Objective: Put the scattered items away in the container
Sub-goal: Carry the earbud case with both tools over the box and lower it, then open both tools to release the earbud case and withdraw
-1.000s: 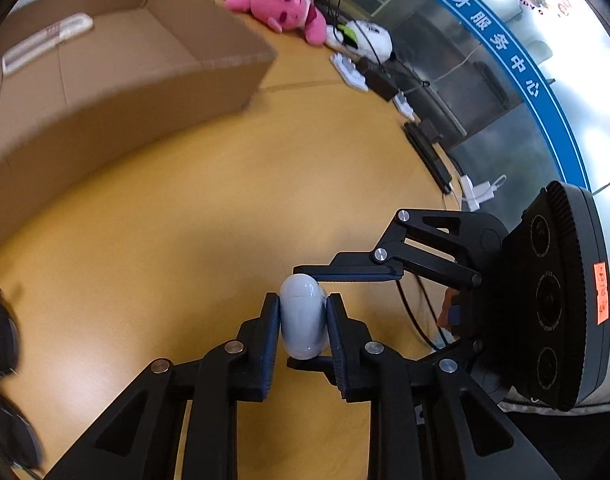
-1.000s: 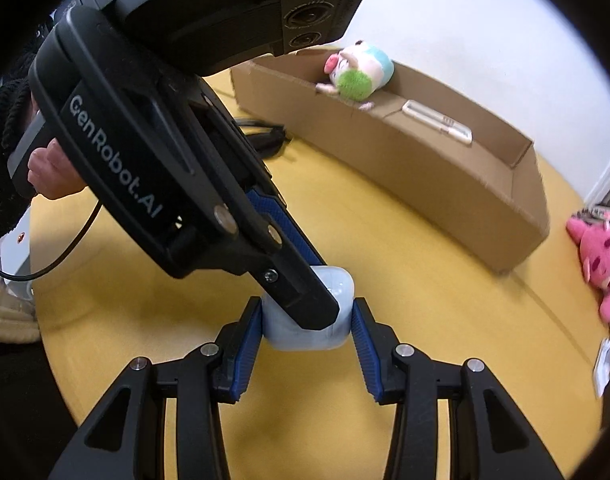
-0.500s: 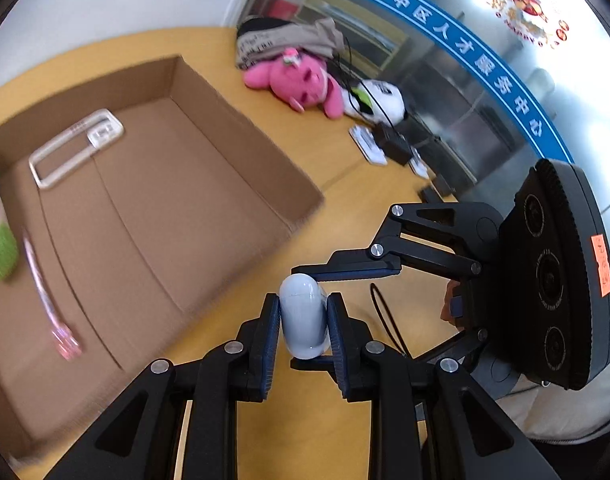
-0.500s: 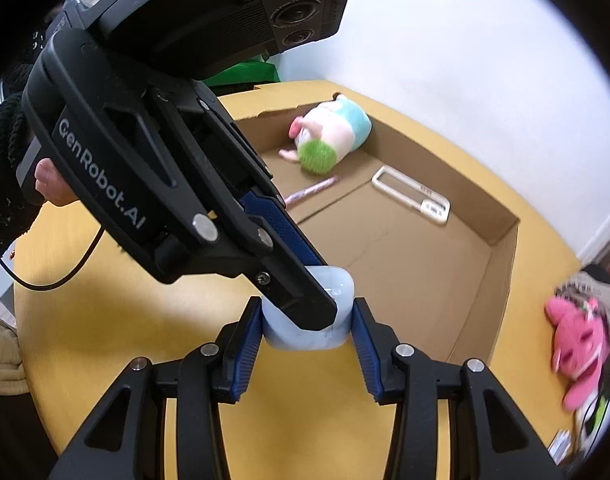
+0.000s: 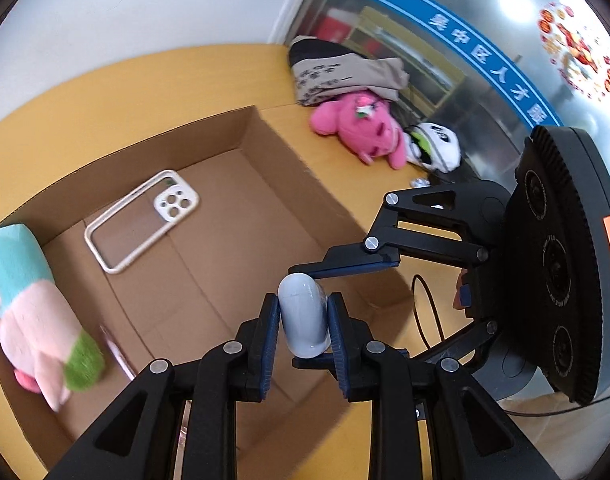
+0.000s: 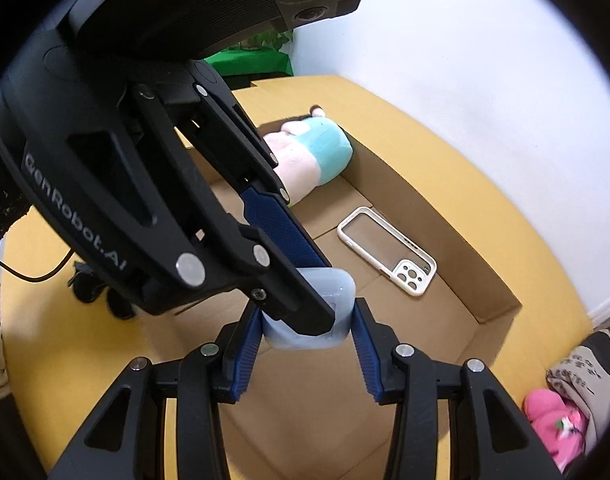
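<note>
Cardboard box (image 5: 289, 160) first — a wide, shallow, open-topped carton on the yellow table (image 5: 105, 92), its floor mostly bare. Inside it: a soft toy (image 5: 29, 300) in teal, pink and green lying against one end wall, a white phone case (image 5: 141, 220) flat on the floor near the far wall, and a thin pink stick (image 5: 117, 354) beside the toy that is too blurred to name.

Outside the box, a pink plush (image 5: 357, 128) sits on the table next to a heap of folded cloth (image 5: 345, 70), well apart from you.

Your piece is the small white case (image 5: 305, 318) — a smooth, rounded, hard shell, likely light and probably slippery on its glossy curves. It hangs above the box floor near the front wall, not touching cardboard. Both tools have it: the left gripper (image 5: 303, 330) is clamped on two opposite faces, and the right gripper (image 6: 307, 332) is clenched across the other pair, crossing the first.

Judgement: a hard shell won't deform, so the grip rests on pad friction alone. Take it on the flatter faces, not the rounded ends, where it could squirt out.
</note>
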{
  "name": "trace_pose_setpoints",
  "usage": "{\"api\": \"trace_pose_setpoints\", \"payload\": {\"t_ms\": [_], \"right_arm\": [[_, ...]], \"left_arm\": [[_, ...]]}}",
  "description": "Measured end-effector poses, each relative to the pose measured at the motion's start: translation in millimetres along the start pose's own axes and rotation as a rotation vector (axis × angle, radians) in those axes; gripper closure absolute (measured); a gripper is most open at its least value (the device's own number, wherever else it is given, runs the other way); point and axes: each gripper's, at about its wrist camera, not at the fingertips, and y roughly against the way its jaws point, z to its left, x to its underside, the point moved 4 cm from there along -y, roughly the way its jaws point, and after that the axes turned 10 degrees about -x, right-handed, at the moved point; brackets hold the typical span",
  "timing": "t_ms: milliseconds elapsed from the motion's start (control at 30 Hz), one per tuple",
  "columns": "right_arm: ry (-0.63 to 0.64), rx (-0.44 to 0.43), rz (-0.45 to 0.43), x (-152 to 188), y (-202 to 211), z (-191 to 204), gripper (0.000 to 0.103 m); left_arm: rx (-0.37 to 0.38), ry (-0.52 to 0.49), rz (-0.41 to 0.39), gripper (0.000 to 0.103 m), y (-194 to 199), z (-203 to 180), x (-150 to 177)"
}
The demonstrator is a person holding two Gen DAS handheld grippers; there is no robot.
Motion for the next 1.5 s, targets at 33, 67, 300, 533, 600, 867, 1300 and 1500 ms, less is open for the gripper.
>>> {"api": "trace_pose_setpoints", "payload": {"t_ms": [33, 67, 300, 533, 600, 867, 1300, 1500], "right_arm": [[-0.004, -0.009, 0.008, -2.1, -7.4, -5.1, 0.06], [-0.013, -0.023, 0.017, -4.0, -16.8, -11.0, 0.06], [-0.058, -0.108, 0.075, -9.4, -83.5, -37.1, 0.06], [-0.088, -0.159, 0.113, -12.9, -135.5, -57.5, 0.06], [-0.095, -0.16, 0.123, -11.5, -146.4, -61.0, 0.06], [-0.121, -0.158, 0.136, -0.5, -163.3, -66.4, 0.059], [-0.164, -0.092, 0.098, 9.0, -101.4, -48.5, 0.057], [-0.249, 0.05, -0.02, 14.6, -18.1, -17.6, 0.044]], "left_arm": [[-0.002, 0.008, 0.011, 0.077, -5.9, 7.0, -2.7], [-0.003, 0.02, 0.024, 0.077, -13.9, 16.3, -4.9], [-0.019, 0.1, 0.102, 0.078, -61.4, 68.9, -4.3], [-0.055, 0.158, 0.152, 0.079, -94.1, 105.2, -5.4], [-0.063, 0.166, 0.17, 0.079, -102.9, 111.0, -5.4], [-0.037, 0.179, 0.183, 0.079, -113.5, 114.3, -0.5], [-0.184, 0.178, 0.027, 0.036, -47.7, 109.7, 11.9], [-0.311, 0.175, -0.221, 0.011, 44.1, 79.9, 45.1]]}}
